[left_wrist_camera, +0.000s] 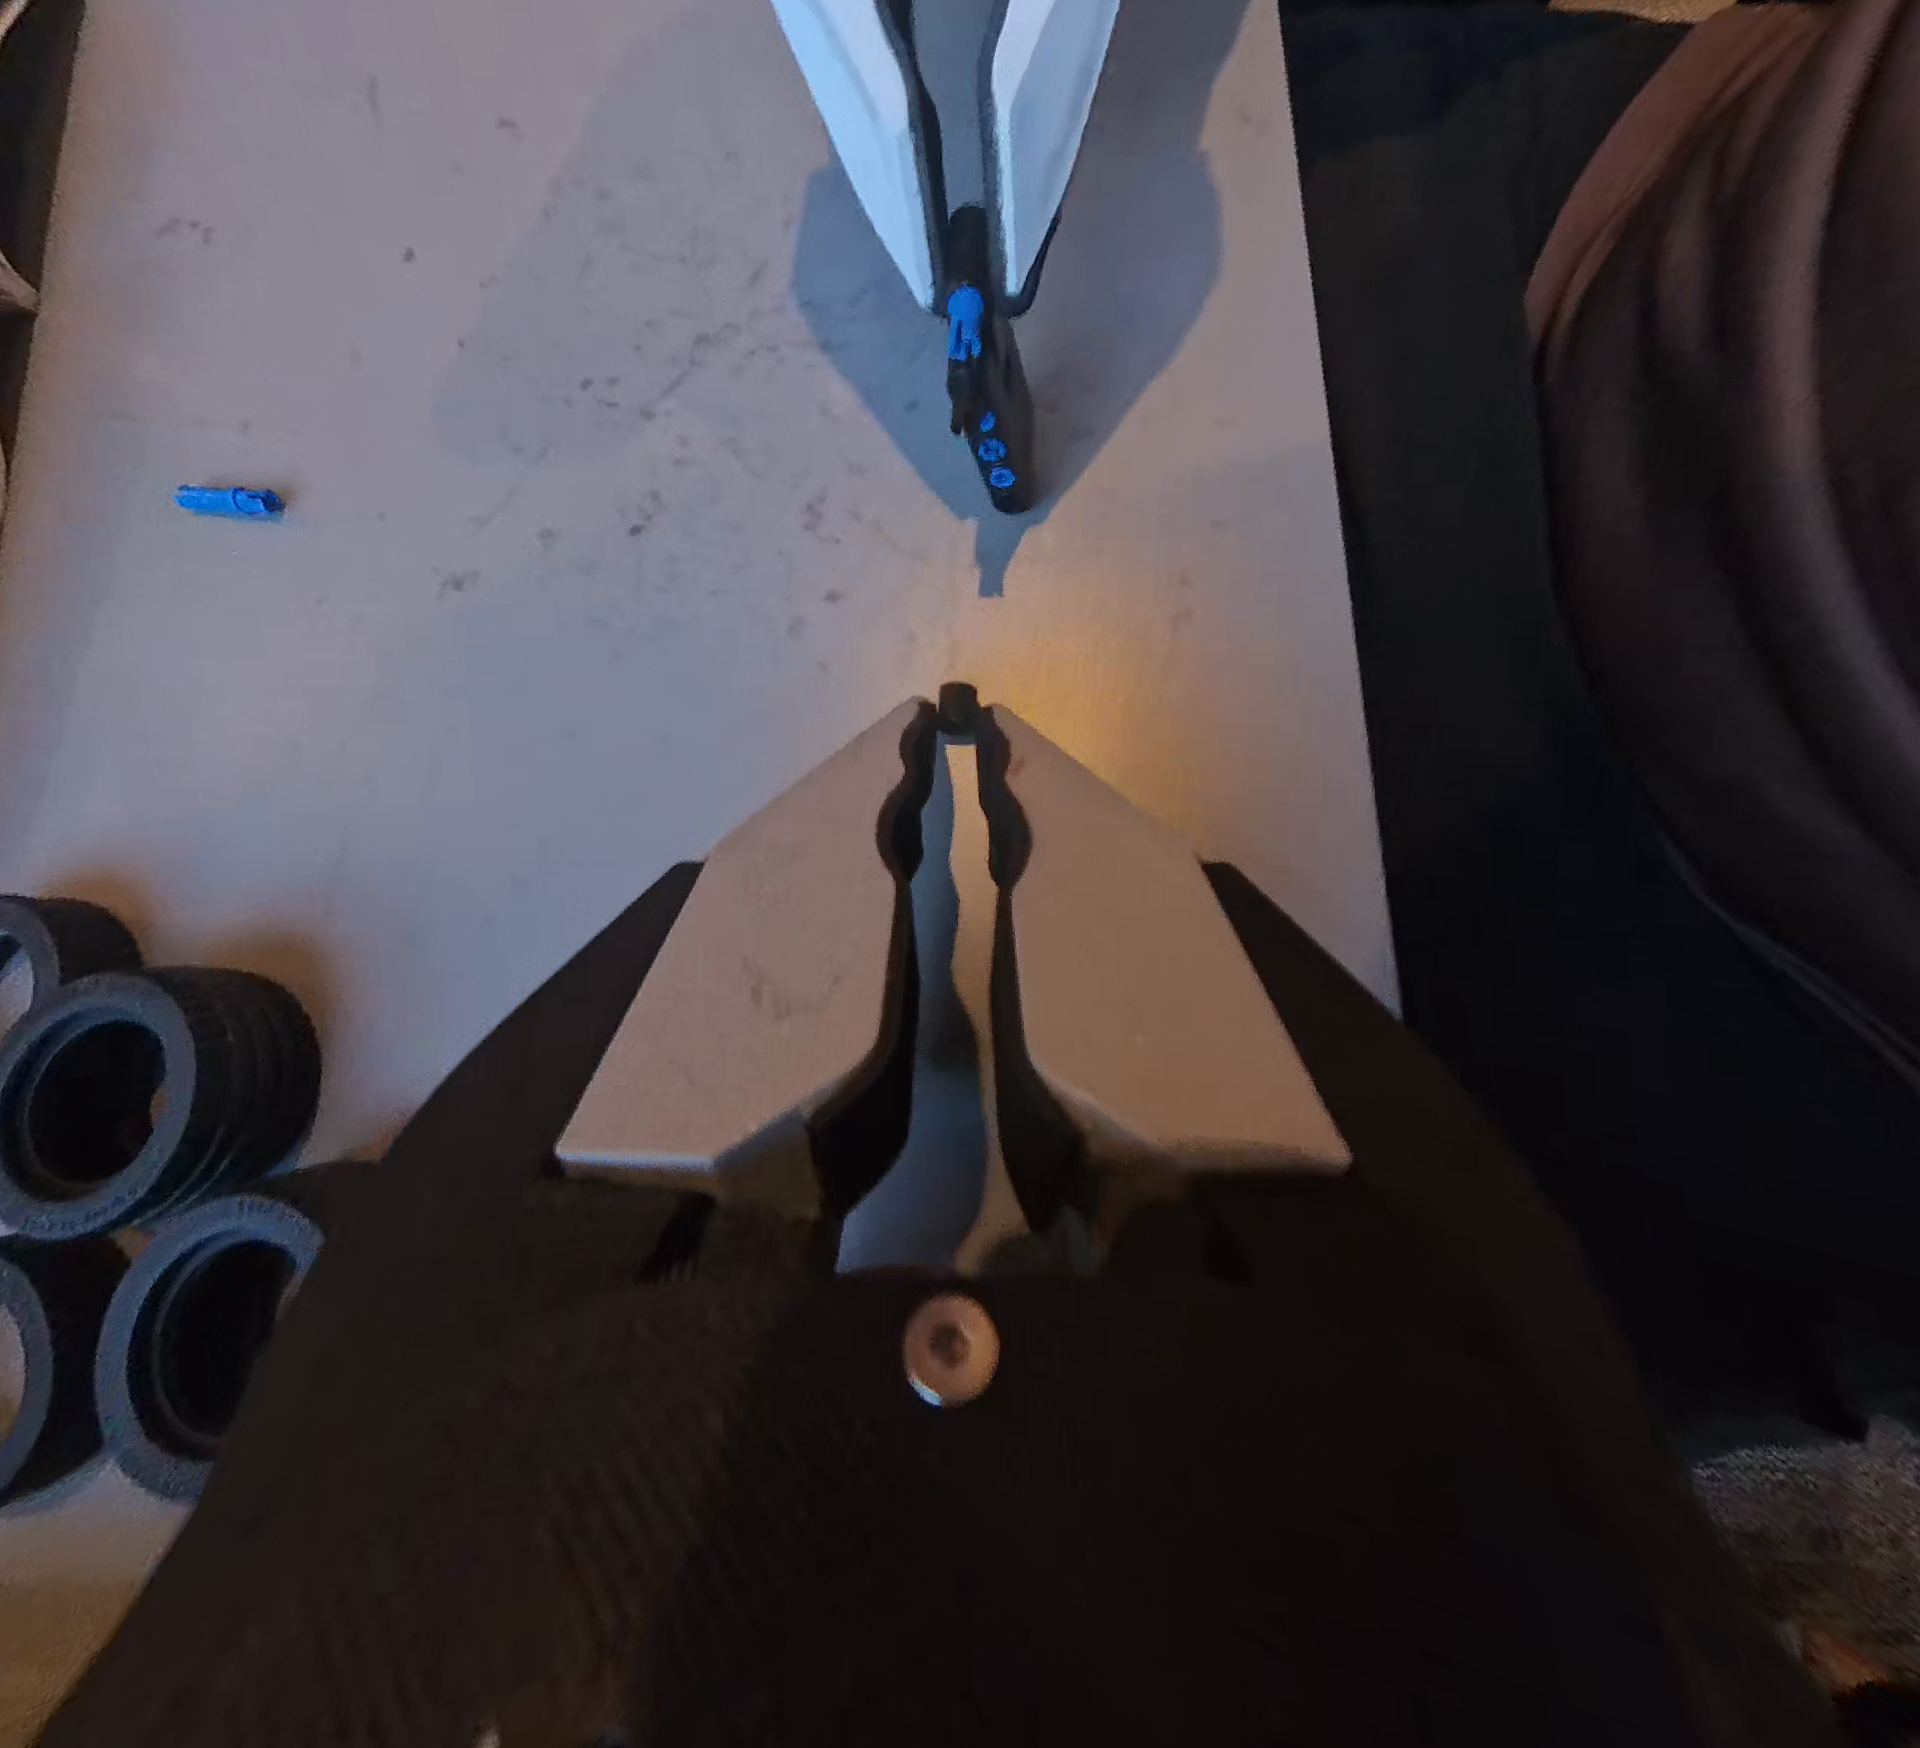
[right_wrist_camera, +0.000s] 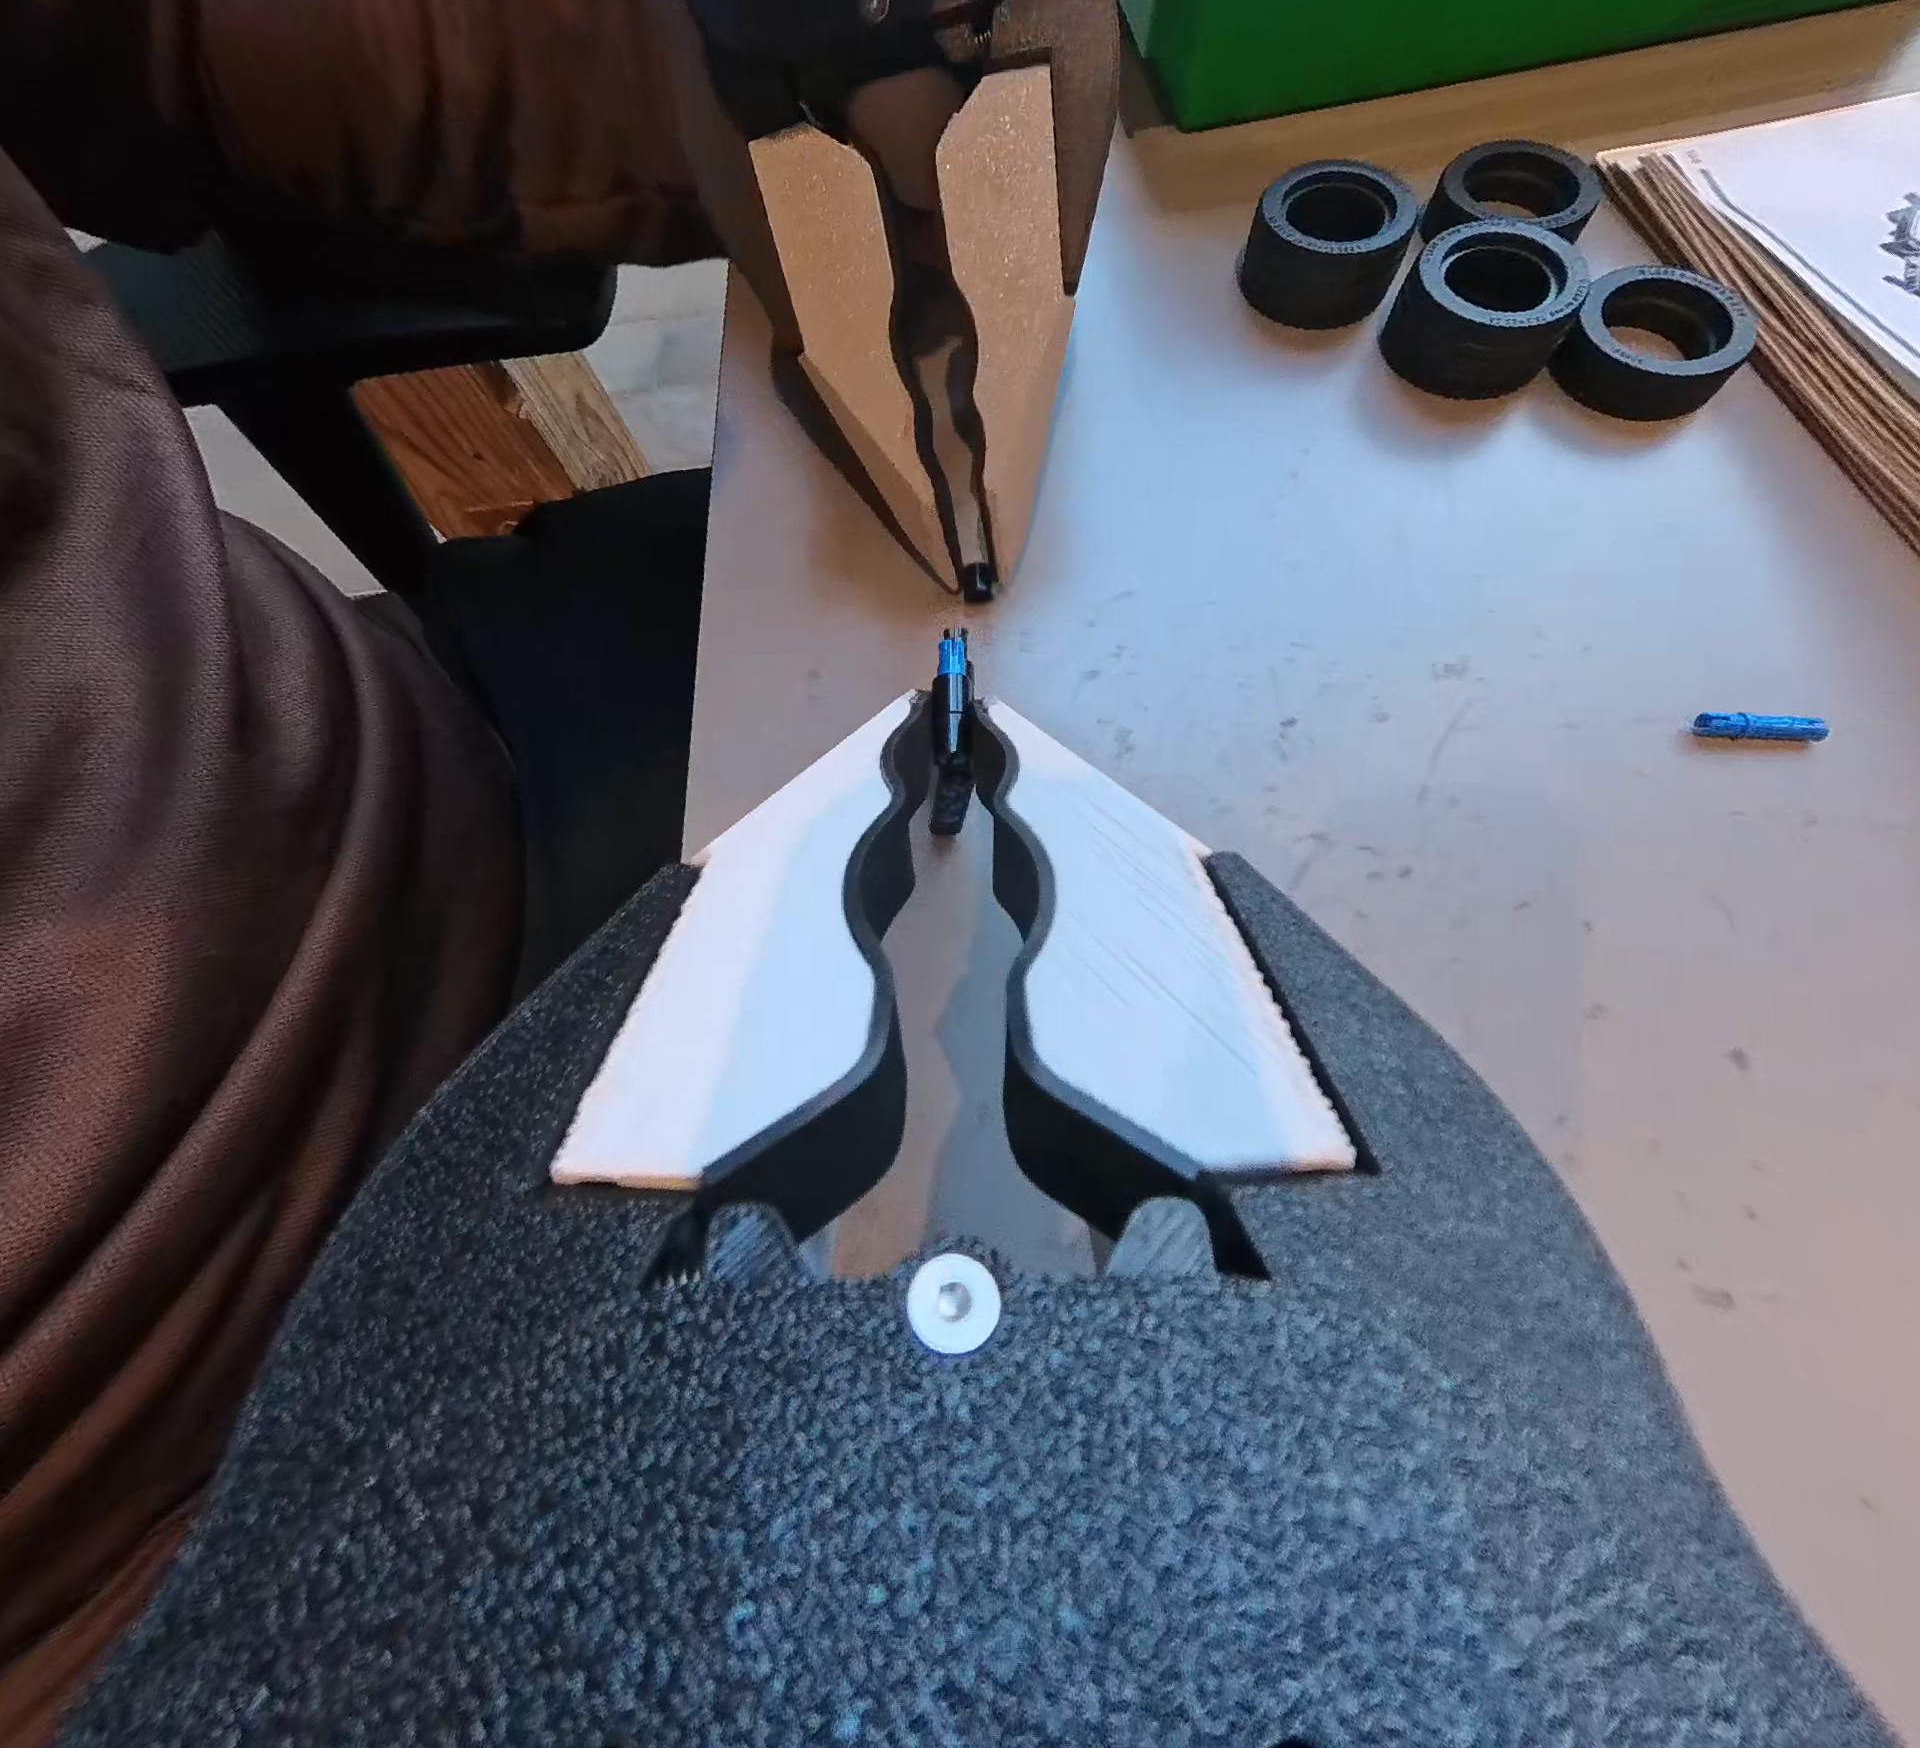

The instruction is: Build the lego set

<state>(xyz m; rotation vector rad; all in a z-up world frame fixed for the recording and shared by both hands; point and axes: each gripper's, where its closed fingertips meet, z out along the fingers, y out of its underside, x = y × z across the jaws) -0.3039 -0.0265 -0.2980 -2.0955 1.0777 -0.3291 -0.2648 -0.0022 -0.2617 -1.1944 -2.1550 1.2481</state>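
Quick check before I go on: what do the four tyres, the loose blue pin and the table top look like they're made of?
Tyres: likely rubber, matte black with ribbed tread and no shine.
Loose blue pin: looks like hard moulded plastic, bright even colour, slight gloss.
Table top: smooth pale surface, probably laminate or painted board; scuffs and grey marks show, no grain.

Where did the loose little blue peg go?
The loose blue peg lies alone on the table, far left in the left wrist view; in the right wrist view it is at right, nearer than the black tyres.
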